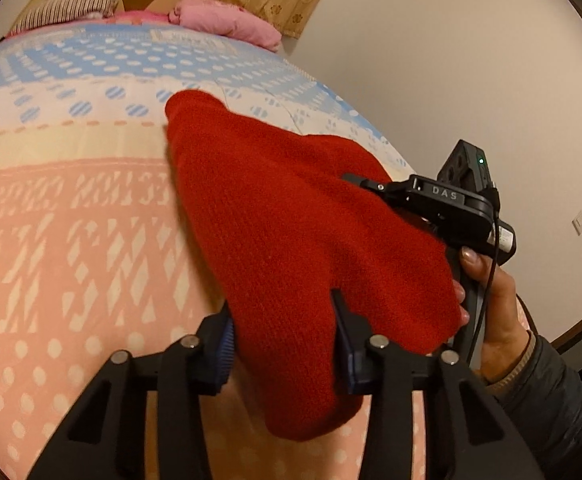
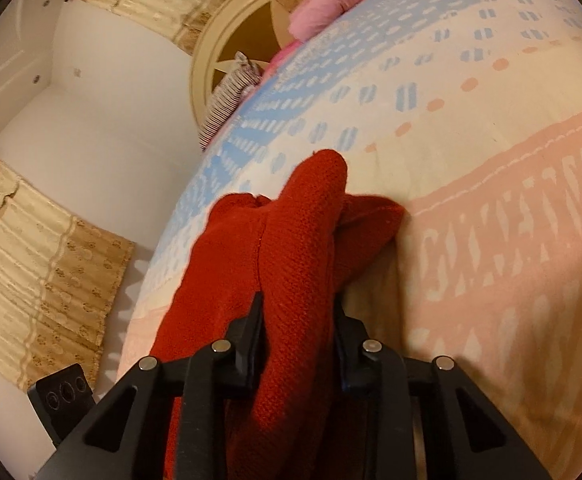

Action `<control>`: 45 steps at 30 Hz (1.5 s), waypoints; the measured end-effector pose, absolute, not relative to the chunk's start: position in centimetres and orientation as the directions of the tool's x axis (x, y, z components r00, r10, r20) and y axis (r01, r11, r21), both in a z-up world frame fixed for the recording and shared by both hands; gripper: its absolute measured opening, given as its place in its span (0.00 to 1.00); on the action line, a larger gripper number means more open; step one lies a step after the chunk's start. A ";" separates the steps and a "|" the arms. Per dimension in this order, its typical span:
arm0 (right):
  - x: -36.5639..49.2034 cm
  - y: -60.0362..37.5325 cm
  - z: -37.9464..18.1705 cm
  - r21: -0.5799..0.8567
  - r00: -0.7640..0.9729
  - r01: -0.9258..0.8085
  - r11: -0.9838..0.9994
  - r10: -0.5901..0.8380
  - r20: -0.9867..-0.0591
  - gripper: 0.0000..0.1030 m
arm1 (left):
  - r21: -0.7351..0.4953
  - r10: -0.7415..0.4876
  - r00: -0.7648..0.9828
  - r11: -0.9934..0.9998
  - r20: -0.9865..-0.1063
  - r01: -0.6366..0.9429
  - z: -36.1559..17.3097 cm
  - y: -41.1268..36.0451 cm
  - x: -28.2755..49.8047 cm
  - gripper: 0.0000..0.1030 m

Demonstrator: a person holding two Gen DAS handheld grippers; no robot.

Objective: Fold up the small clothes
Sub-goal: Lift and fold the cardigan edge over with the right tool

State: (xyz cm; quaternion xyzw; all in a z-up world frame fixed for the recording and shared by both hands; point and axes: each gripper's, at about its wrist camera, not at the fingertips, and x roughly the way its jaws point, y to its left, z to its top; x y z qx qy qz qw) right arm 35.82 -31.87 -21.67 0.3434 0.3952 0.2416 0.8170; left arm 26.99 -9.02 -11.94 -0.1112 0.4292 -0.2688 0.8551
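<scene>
A red knitted garment (image 1: pixel 291 216) is held up over the bed between both grippers. My left gripper (image 1: pixel 283 336) is shut on its near edge, the fabric bunched between the two pads. My right gripper (image 2: pixel 297 320) is shut on another part of the same red garment (image 2: pixel 291 248), which drapes over and below its fingers. In the left wrist view the right gripper's body (image 1: pixel 447 204) and the hand holding it sit at the garment's right side. The far tip of the garment rests near the bed surface.
The bed is covered by a patterned sheet (image 1: pixel 71 200) in pink, cream and blue. A pink folded cloth (image 1: pixel 227 20) and a striped pillow (image 1: pixel 67 8) lie at the headboard end. A white wall and beige curtains (image 2: pixel 31 248) are beside the bed.
</scene>
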 end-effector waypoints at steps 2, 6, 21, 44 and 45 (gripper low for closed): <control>35.4 -31.4 -21.2 0.758 0.574 -0.153 0.634 0.682 -0.454 0.27 | -0.409 -0.548 0.499 0.836 -0.672 0.366 -11.5 -8.8 26.1 0.41; 34.8 -29.8 -20.3 0.750 0.562 -0.193 0.633 0.698 -0.444 0.27 | -0.393 -0.535 0.517 0.844 -0.668 0.366 -10.7 -7.9 24.4 0.41; 31.8 -20.4 -18.2 0.753 0.426 -0.342 0.563 0.807 -0.409 0.27 | -0.360 -0.447 0.603 0.894 -0.661 0.268 -9.1 -0.7 17.8 0.41; 29.5 -7.2 -17.2 0.769 0.231 -0.466 0.438 0.899 -0.372 0.27 | -0.269 -0.286 0.689 0.954 -0.666 0.135 -7.9 5.8 10.9 0.41; 29.4 -6.7 -17.2 0.770 0.223 -0.470 0.433 0.902 -0.371 0.27 | -0.266 -0.281 0.691 0.955 -0.666 0.132 -7.9 6.1 10.7 0.41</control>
